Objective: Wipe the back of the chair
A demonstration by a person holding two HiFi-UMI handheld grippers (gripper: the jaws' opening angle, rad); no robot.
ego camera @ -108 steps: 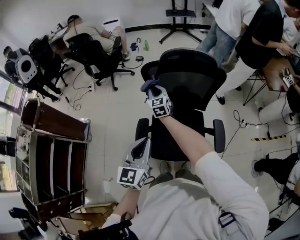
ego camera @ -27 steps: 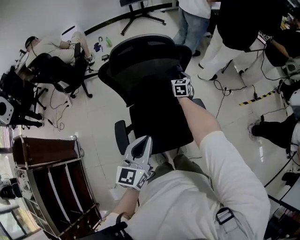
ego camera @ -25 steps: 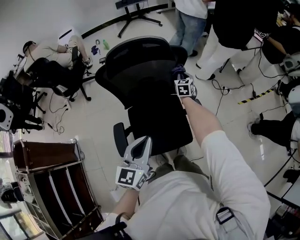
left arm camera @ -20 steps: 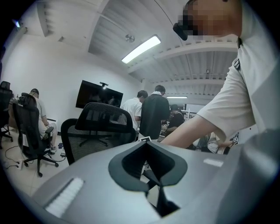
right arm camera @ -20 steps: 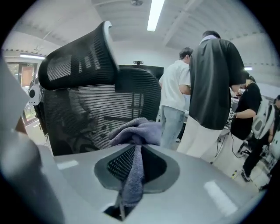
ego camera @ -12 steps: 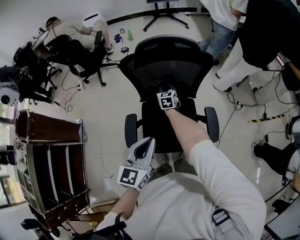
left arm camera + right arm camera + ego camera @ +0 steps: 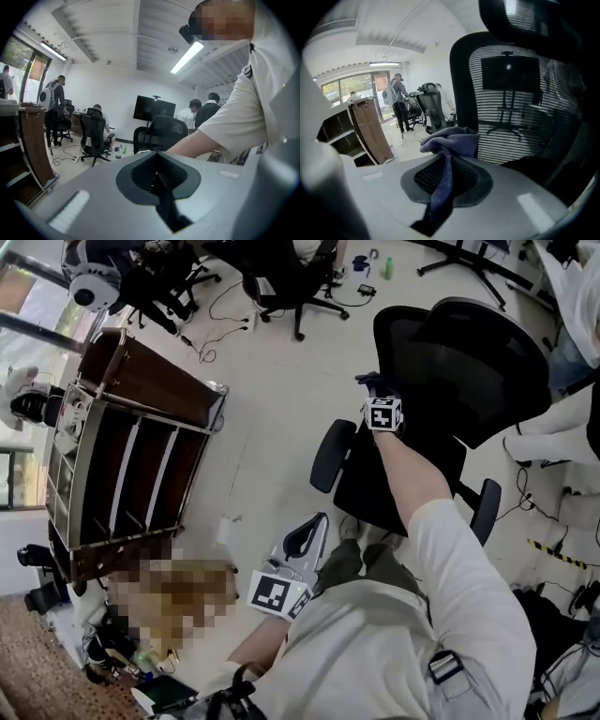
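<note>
Black mesh chair [image 7: 473, 352] at upper right of the head view, on pale floor tiles [image 7: 272, 399], well apart from a dark wooden shelf unit [image 7: 141, 442] at left. Right gripper [image 7: 446, 168] out at full reach of the arm [image 7: 408, 474], at the left edge of the backrest [image 7: 513, 98]. Jaws clenched on a blue-purple cloth [image 7: 452, 139]: one strip pinched flat between the pads and trailing back toward the camera, the rest bunched up ahead of the tips. Bunch right at the black frame of the backrest; touching or just short of it, cannot tell. Mesh in horizontal bars across the right gripper view, a dark screen on a stand [image 7: 508, 72] visible through it. Near armrest [image 7: 330, 454] below and left of that gripper in the head view. Left gripper [image 7: 161, 180] low, close to the torso, well apart from the chair, pointing across the room. Jaws pressed together, nothing between them. Another black office chair [image 7: 281, 263] at the top edge of the head view, cables on the floor beside it.
</note>
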